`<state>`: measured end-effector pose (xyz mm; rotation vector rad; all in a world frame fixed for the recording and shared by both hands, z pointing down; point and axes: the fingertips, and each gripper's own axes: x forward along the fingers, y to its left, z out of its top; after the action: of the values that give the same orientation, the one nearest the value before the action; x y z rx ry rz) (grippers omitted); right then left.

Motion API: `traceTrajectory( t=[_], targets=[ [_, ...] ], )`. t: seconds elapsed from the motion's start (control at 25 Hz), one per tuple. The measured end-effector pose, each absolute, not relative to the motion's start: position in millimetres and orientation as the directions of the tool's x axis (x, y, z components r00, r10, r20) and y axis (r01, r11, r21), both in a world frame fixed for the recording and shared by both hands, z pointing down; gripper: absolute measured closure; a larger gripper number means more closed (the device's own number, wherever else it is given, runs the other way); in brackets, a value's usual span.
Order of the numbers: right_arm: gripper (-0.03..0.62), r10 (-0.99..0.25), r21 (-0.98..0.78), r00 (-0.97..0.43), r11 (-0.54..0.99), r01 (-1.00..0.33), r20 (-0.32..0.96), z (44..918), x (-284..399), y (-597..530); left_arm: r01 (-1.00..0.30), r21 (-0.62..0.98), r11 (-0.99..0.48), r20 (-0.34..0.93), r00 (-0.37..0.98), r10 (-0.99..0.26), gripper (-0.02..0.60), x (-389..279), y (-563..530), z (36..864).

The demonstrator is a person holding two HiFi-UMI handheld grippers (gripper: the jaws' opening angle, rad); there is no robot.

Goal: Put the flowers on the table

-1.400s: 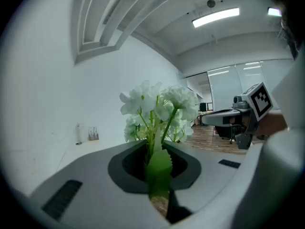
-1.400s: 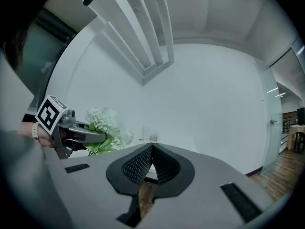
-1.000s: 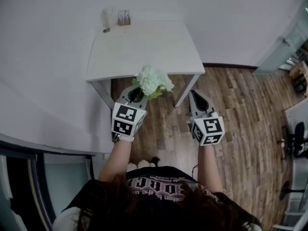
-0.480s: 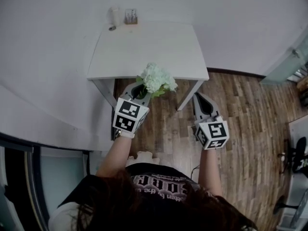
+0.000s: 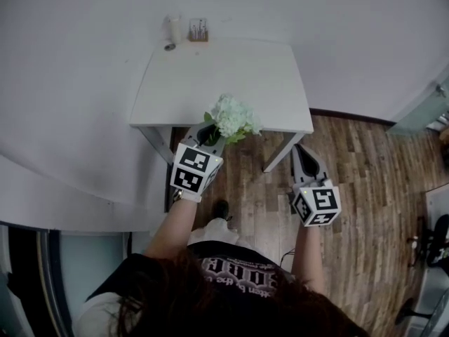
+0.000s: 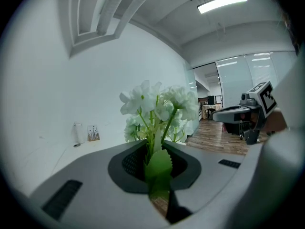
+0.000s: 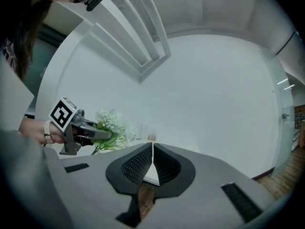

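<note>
A bunch of white flowers point(image 5: 233, 117) with green leaves is held at its stems by my left gripper point(image 5: 208, 136), which is shut on them just at the near edge of the white table point(image 5: 224, 76). In the left gripper view the flowers point(image 6: 159, 109) rise upright from between the pads, a green leaf filling the gap. My right gripper point(image 5: 303, 156) hovers over the wood floor to the right of the table's front leg, shut with nothing in it. The right gripper view shows its tips point(image 7: 152, 149) touching, with the flowers point(image 7: 113, 128) off to the left.
A small white roll point(image 5: 173, 28), a little stand with sticks point(image 5: 198, 29) and a tiny round object point(image 5: 169, 46) sit at the table's far edge against the white wall. Wood floor point(image 5: 365, 181) spreads to the right. A person's shoe point(image 5: 220, 209) shows below the table.
Both grippers have come closer to the table; the flowers now overlap its near edge. The right gripper has shifted right and slightly lower in the picture. Both stay shut.
</note>
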<state>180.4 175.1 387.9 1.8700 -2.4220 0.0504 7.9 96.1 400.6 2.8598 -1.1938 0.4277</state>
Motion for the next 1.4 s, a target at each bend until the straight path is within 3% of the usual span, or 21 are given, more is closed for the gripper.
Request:
traceTrajectory(
  t=[0.88,1.4],
  targets=[
    [0.562,-0.962,0.026,-0.262,0.264,-0.964,0.078,379.1,182.2,-55.0,-0.717,-0.085,-0.692,0.275,0.650,-0.708,0.540,0.3,-126.4,401.9],
    [0.562,-0.925,-0.003,-0.365,0.367,-0.930,0.103,388.2,191.3,-141.4,-0.784,-0.052,-0.618,0.314,0.575,-0.756,0.539,3.6,-190.5,416.7]
  ],
)
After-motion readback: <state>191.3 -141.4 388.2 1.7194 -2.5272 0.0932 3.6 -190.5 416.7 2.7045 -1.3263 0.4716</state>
